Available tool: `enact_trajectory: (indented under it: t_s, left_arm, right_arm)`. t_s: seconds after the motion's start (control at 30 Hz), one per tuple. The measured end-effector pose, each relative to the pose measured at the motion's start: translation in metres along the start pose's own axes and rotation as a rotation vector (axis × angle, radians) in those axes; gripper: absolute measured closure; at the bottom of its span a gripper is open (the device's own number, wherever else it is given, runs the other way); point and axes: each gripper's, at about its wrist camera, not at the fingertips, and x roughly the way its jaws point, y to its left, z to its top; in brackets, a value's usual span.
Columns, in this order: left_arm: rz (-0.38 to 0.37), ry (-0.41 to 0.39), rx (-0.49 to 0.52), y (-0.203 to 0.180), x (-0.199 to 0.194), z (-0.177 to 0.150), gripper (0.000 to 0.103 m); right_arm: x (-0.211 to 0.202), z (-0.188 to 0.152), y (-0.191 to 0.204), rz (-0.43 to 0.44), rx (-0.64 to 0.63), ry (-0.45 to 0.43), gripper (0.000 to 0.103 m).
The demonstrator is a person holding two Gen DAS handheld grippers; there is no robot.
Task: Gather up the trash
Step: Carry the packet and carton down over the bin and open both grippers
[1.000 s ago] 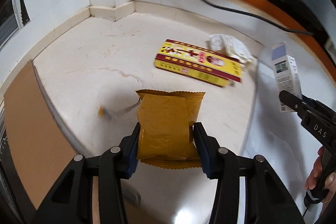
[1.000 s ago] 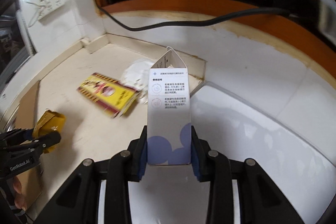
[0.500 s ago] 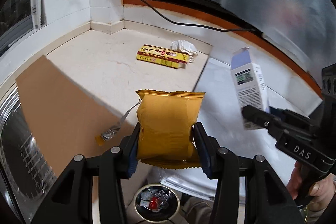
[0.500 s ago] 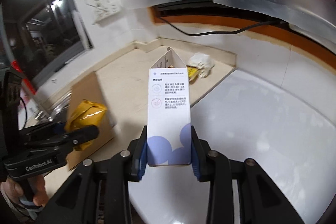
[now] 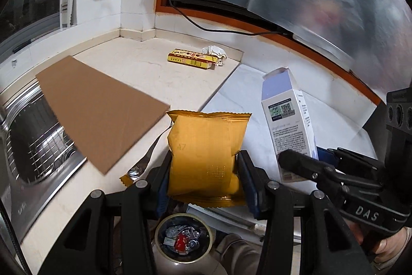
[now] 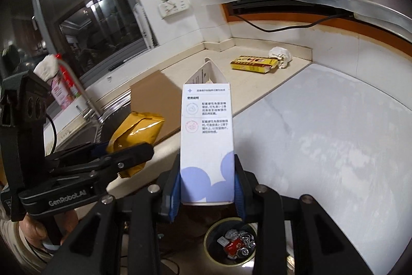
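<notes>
Left gripper [image 5: 204, 182] clamps crinkled yellow foil snack packet [image 5: 206, 148], right gripper [image 6: 207, 187] pinches white-and-lilac cardboard carton [image 6: 207, 135], both above round trash-filled bin [image 5: 184, 240], beside flat brown cardboard sheet [image 5: 100, 110] overhanging steel sink [image 5: 33, 135]; yellow-red box [image 5: 190, 59] and crumpled white tissue [image 5: 215, 52] lie far back on counter [image 5: 144, 68].

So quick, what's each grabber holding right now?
Left gripper: shut on the yellow snack packet.
Right gripper: shut on the white and purple carton.

The left gripper [image 5: 204, 178] is tilted downward, and its jaws are closed on something. The right gripper [image 6: 207, 183] is just beside it, also tilted downward, gripping in the same way.
</notes>
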Motion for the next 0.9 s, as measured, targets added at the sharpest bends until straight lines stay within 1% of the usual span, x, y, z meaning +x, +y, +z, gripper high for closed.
enact_trajectory:
  t_s: [0.07, 0.17, 0.3, 0.4, 0.53, 0.63, 0.83, 0.9]
  left_arm:
    - [0.016, -0.005, 0.003, -0.001, -0.004, -0.017, 0.057]
    - [0.030, 0.009, -0.004, 0.003, -0.002, -0.043, 0.057]
    - [0.029, 0.061, -0.014, 0.011, 0.012, -0.077, 0.057]
    - [0.004, 0.104, -0.025, 0.014, 0.025, -0.102, 0.057]
    - [0.024, 0.164, -0.013, 0.017, 0.050, -0.132, 0.057]
    - [0.016, 0.223, -0.039, 0.025, 0.070, -0.151, 0.057]
    - [0.012, 0.307, -0.071, 0.045, 0.116, -0.180, 0.057]
    - [0.004, 0.332, -0.085, 0.050, 0.131, -0.190, 0.057]
  right_arm:
    - [-0.003, -0.015, 0.006, -0.009, -0.020, -0.013, 0.069]
    - [0.000, -0.034, 0.010, -0.015, -0.029, -0.006, 0.069]
    - [0.012, -0.058, 0.015, -0.031, -0.062, 0.043, 0.069]
    - [0.024, -0.078, 0.015, -0.011, -0.060, 0.102, 0.069]
    - [0.043, -0.103, 0.019, -0.039, -0.110, 0.166, 0.069]
    - [0.060, -0.120, 0.019, -0.055, -0.131, 0.217, 0.069]
    - [0.100, -0.156, 0.005, -0.078, -0.124, 0.342, 0.069]
    - [0.118, -0.168, -0.002, -0.084, -0.113, 0.396, 0.069]
